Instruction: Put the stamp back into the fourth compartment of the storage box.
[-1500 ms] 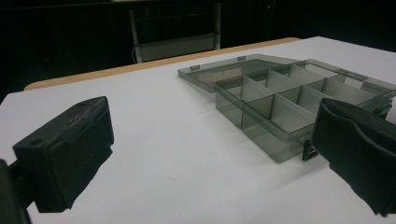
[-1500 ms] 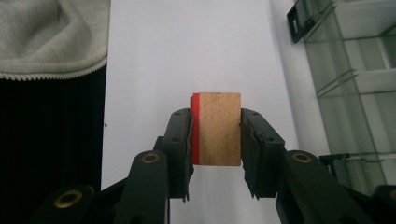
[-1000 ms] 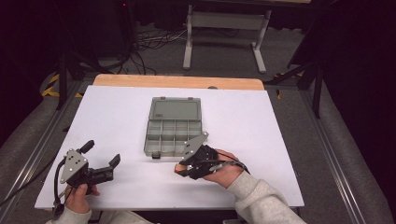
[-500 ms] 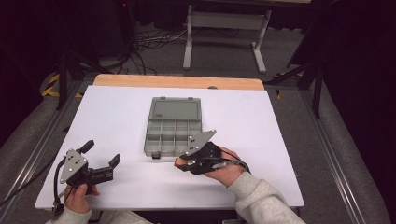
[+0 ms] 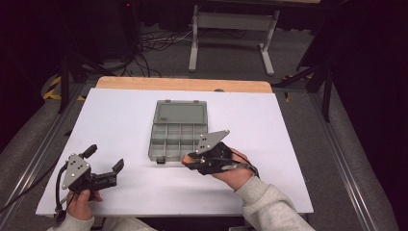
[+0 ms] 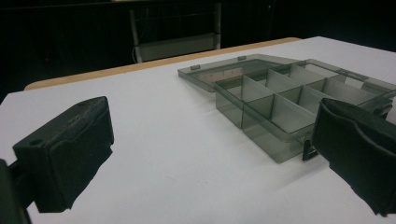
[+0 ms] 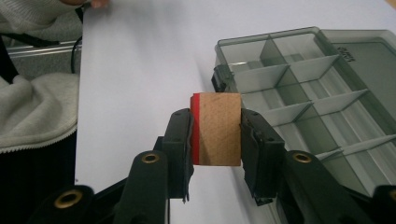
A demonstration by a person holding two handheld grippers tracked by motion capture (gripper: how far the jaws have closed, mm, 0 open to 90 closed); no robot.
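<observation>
White paper covers the table (image 5: 120, 120). On it lies a grey box (image 5: 179, 130), lid flat open, its little rooms bare. Right tongs (image 7: 215, 135) pinch a wooden block (image 7: 219, 135) with a red edge, just beside the box's near corner. Left tongs (image 5: 103, 161) stand spread wide, well apart from it

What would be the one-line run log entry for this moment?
right tool: shut on block | left tool: open, holds nothing | box: lid open, compartments seen are bare | block beside box's near edge, not yet inside
</observation>
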